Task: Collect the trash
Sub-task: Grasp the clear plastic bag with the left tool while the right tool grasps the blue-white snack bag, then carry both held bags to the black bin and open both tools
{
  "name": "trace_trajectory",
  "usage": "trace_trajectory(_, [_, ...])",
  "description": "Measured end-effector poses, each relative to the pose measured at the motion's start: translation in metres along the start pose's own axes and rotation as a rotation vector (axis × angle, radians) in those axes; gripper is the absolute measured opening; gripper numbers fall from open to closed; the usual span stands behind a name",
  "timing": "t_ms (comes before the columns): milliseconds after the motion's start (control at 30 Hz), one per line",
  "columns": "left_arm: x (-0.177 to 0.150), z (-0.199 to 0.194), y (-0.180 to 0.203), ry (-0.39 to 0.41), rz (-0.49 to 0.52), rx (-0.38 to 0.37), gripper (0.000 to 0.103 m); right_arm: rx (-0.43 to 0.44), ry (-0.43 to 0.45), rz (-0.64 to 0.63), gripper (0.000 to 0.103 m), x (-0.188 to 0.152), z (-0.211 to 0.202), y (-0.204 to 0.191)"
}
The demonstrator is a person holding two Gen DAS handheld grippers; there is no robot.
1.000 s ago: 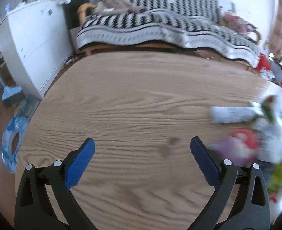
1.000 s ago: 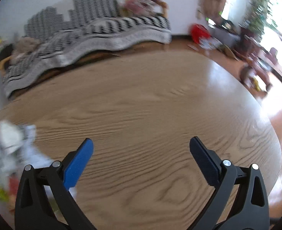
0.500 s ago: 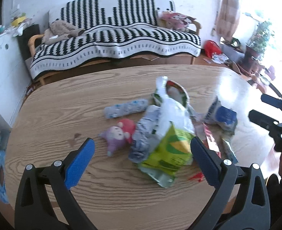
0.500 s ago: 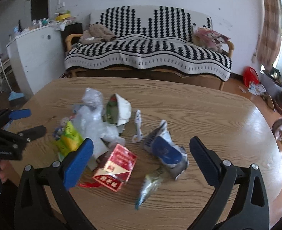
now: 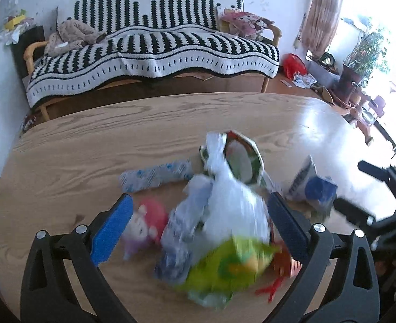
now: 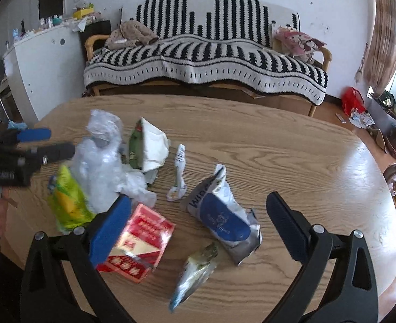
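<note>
A heap of trash lies on the wooden table (image 6: 252, 140). The left hand-held gripper (image 5: 198, 220) hangs over the table's near side with its jaws spread wide and nothing between the pads; ahead of them, in blurred view, sit a green snack bag (image 5: 230, 266), a crumpled clear plastic bag (image 5: 230, 202) and a small pink-and-purple toy (image 5: 146, 223). The right hand-held gripper (image 6: 198, 218) is likewise spread and empty. Just past its left finger lies a red carton (image 6: 141, 237); between the fingers, a blue-and-white wipes packet (image 6: 222, 215), with a small crumpled foil wrapper (image 6: 195, 271) nearer the camera. Beyond stand an open white-and-green bag (image 6: 149, 148) and a twisted wrapper (image 6: 179, 172).
</note>
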State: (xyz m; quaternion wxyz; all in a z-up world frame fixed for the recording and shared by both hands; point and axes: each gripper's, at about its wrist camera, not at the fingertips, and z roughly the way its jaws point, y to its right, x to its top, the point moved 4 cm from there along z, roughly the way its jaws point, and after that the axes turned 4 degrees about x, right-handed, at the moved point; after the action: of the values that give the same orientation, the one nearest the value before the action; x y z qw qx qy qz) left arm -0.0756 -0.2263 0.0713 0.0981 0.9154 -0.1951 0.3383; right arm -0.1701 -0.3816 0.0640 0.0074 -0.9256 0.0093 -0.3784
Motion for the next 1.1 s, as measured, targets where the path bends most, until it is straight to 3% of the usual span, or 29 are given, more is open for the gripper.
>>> trace_trajectory(167, [0.025, 0.037, 0.012, -0.025, 0.009, 0.013, 0.097, 0.003, -0.061, -0.005, 0.097, -0.005, 0.032, 0.015])
trace_trajectory(367, [0.021, 0.062, 0.029, -0.069, 0.061, -0.003, 0.094, 0.008, -0.118, -0.005, 0.094, -0.016, 0.055, 0.027])
trace_trajectory(433, [0.022, 0.063, 0.033, -0.067, 0.08, 0.01, 0.071, 0.004, -0.129, -0.003, 0.084, -0.019, 0.058, 0.031])
trace_trajectory(467, [0.022, 0.062, 0.034, -0.07, 0.081, 0.009, 0.065, 0.004, -0.136, 0.003, 0.071, -0.02, 0.06, 0.033])
trace_trajectory(500, [0.023, 0.063, 0.034, -0.075, 0.078, -0.001, 0.052, 0.008, -0.141, 0.01, 0.056, -0.021, 0.06, 0.035])
trace_trajectory(533, [0.022, 0.063, 0.034, -0.085, 0.071, -0.018, 0.036, 0.009, -0.143, 0.017, 0.056, -0.021, 0.061, 0.037])
trace_trajectory(633, [0.023, 0.061, 0.033, -0.082, 0.058, -0.032, 0.011, 0.028, -0.13, 0.045, 0.035, -0.021, 0.056, 0.042])
trace_trajectory(1100, [0.072, -0.028, 0.025, 0.153, -0.055, -0.063, 0.007, -0.001, 0.13, 0.191, 0.029, 0.013, -0.023, 0.075])
